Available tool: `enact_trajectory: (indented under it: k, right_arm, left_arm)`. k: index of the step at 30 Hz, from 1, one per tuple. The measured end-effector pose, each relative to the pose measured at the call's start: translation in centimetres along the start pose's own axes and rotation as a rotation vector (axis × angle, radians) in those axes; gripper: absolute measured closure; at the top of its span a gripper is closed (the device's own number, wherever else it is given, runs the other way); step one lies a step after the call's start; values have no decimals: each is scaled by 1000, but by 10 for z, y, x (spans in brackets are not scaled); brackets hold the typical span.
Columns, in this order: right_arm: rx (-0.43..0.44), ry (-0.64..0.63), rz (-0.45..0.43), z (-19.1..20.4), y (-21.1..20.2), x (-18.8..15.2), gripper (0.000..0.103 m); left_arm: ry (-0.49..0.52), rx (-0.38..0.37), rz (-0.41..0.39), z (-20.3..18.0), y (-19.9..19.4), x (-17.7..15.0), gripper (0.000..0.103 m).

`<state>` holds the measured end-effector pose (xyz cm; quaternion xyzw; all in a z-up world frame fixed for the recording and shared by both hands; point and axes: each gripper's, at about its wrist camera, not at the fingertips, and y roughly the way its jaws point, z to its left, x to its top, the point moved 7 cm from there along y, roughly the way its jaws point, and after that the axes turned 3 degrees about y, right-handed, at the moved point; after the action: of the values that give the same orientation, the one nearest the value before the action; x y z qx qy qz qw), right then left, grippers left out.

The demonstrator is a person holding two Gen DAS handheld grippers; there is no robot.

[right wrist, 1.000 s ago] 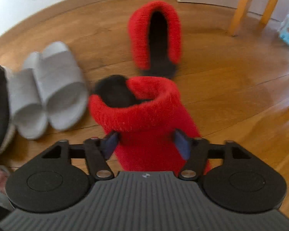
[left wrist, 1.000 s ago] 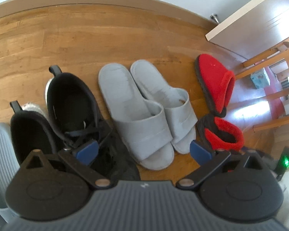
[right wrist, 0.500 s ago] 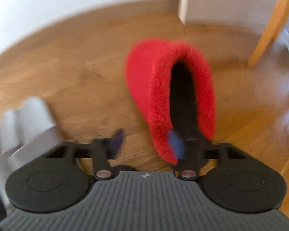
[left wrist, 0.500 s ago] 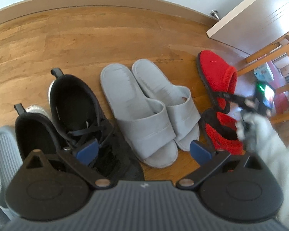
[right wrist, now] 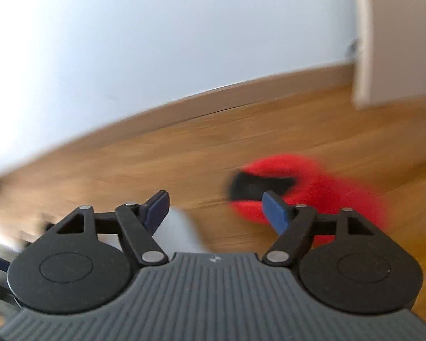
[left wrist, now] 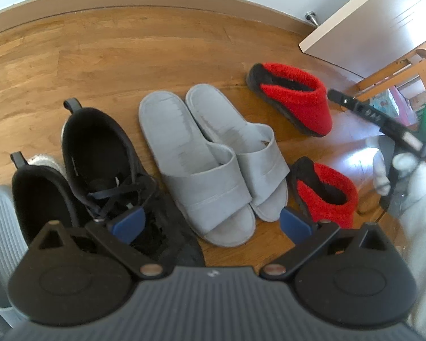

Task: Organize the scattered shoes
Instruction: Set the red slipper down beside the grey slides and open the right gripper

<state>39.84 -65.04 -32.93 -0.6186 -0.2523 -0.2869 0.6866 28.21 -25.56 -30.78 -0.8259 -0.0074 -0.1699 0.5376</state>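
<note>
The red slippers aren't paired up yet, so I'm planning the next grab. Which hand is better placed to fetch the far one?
Probably the right. Its tongs are opening, empty, with the far red slipper just beyond them. The left tongs hang open over the gray slippers, farther from it.

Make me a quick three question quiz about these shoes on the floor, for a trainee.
1. True or false: the two red slippers lie side by side, touching.
2. Which pair sits between the black sneakers and the red slippers?
3. Is anything between the right gripper's pads? A) a red slipper B) nothing C) a sneaker

Key:
1. False; they lie apart.
2. The grey slides.
3. B; its jaws are opening, empty.
</note>
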Motion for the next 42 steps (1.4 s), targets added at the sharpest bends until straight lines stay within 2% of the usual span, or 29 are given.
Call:
enact_trajectory:
  k: [2, 4, 7, 10, 14, 16, 21, 23, 26, 27, 28, 30, 31, 35, 36, 37, 39, 40, 42]
  right_arm:
    - [-98, -70, 27, -14, 10, -6, 15]
    - [-176, -109, 73, -29, 25, -14, 15]
    - [-238, -80, 117, -42, 38, -26, 15]
    - [-171, -9, 114, -47, 15, -39, 15]
    - [-50, 91, 193, -53, -25, -74, 15]
    - [-30, 152, 217, -57, -54, -100, 13]
    - [-103, 354, 251, -94, -91, -162, 11]
    - [-192, 462, 268, -123, -97, -192, 11]
    - [-312, 592, 319, -153, -97, -238, 11]
    - [-343, 619, 335, -158, -97, -250, 11]
    - [-347, 619, 345, -157, -98, -255, 11]
    - [-347, 607, 376, -149, -98, -271, 11]
    - [-347, 601, 391, -145, -98, -278, 11]
    - [-289, 556, 405, -123, -96, -280, 11]
    - [-279, 547, 407, -120, -97, -279, 11]
    - [-274, 539, 412, -120, -99, -278, 11]
    - [-263, 523, 422, -119, -102, -277, 11]
    - [-258, 514, 428, -119, -104, -277, 11]
    - [-251, 503, 434, -118, -102, -276, 11]
  left_arm:
    - [-5, -1, 5, 0, 3, -1, 0]
    - [-6, -2, 8, -1, 5, -1, 0]
    - [5, 2, 6, -2, 4, 0, 0]
    - [21, -5, -5, -4, 2, 2, 0]
    - [15, -12, -4, -1, 3, 1, 0]
    - [6, -13, 3, 1, 5, -1, 0]
    - [18, -15, 3, -4, 9, -4, 0]
    - [56, -2, -17, -9, 10, -3, 0]
    - [232, 0, -96, -41, 18, -2, 0]
    - [302, -27, -124, -58, 22, -1, 0]
    - [399, -82, -156, -85, 30, -2, 0]
    - [561, -206, -163, -136, 49, -7, 0]
    - [637, -241, -167, -160, 60, -10, 0]
    - [933, -258, -187, -242, 117, -23, 0]
    - [973, -243, -130, -255, 142, -26, 1]
    - [984, -226, -40, -266, 170, -29, 14]
    - [947, -193, 55, -269, 201, -28, 52]
    - [950, -182, 69, -270, 212, -27, 60]
    - [996, -207, 49, -275, 212, -25, 70]
